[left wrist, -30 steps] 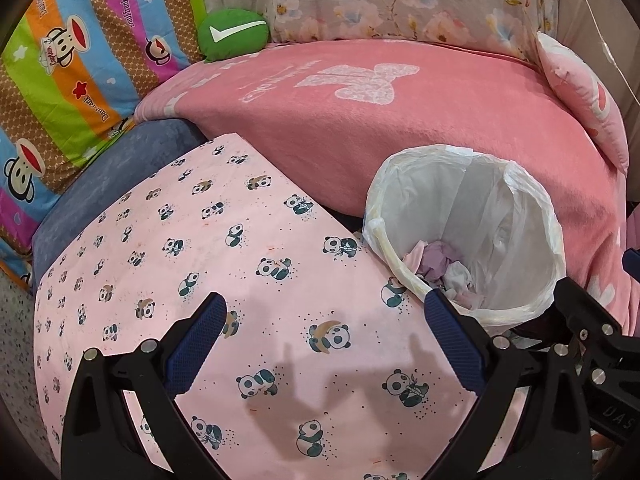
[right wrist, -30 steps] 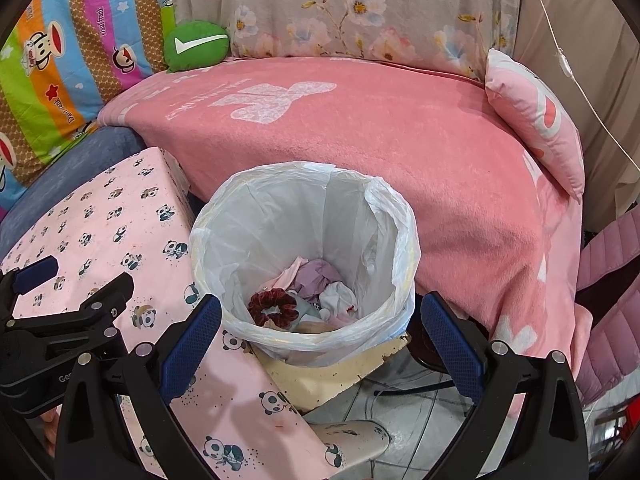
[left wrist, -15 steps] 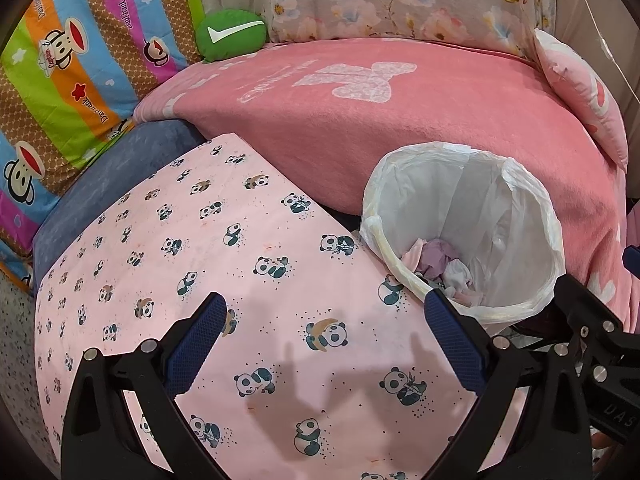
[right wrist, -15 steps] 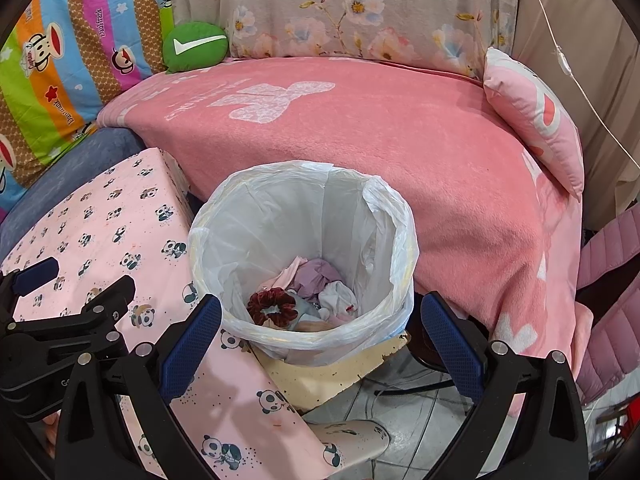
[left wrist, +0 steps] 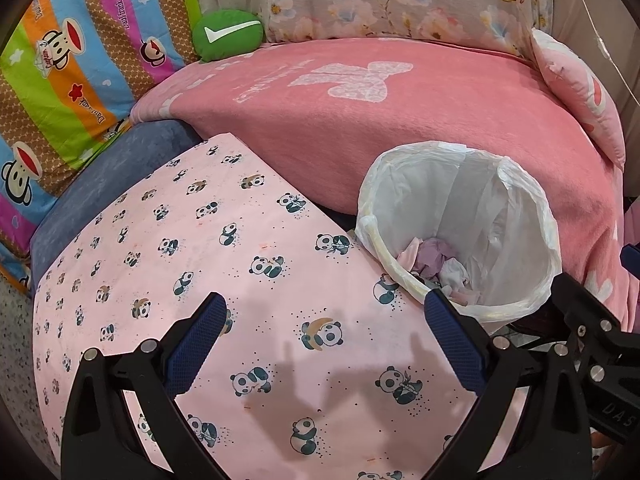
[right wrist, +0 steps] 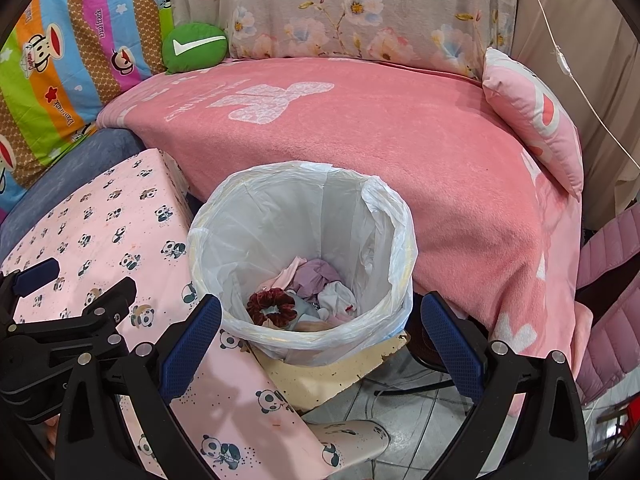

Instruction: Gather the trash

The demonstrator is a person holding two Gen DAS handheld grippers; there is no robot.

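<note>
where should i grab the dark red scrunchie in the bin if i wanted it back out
Take the dark red scrunchie by one side of its ring, coming straight down through the open mouth of the lined trash bin. It lies flat on top of the crumpled trash, near the bin's left side, so one finger can drop into its centre hole and the other outside. The right gripper is open and empty.

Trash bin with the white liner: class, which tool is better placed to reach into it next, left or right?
Right, probably. The right tool, open and empty, points straight over the trash bin. The left tool, also open, faces the panda-print cloth, with the bin off to its right.
</note>
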